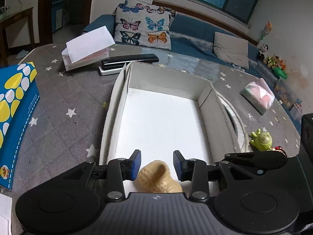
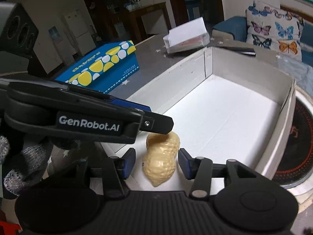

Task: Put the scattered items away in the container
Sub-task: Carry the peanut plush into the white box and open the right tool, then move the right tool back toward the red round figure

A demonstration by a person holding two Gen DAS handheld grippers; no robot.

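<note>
A white cardboard box (image 1: 121, 98) stands open on the grey star-patterned table; it also shows in the right wrist view (image 2: 203, 64). A beige peanut-shaped toy (image 1: 158, 178) lies on the box floor at its near end, also in the right wrist view (image 2: 162, 156). My left gripper (image 1: 156, 164) is open, its blue pads apart on either side of the peanut, not touching it. My right gripper (image 2: 156, 162) is open over the same peanut. The left gripper's body (image 2: 88, 115) crosses the right wrist view just above the peanut. A green frog toy (image 1: 262, 140) sits on the table right of the box.
A blue and yellow tissue box (image 1: 15, 107) stands left of the box. Behind it lie a white card holder (image 1: 88, 49) and a black stapler (image 1: 129, 60). A tissue pack (image 1: 258, 96) lies at right. A round stove top (image 2: 297, 137) sits beside the box.
</note>
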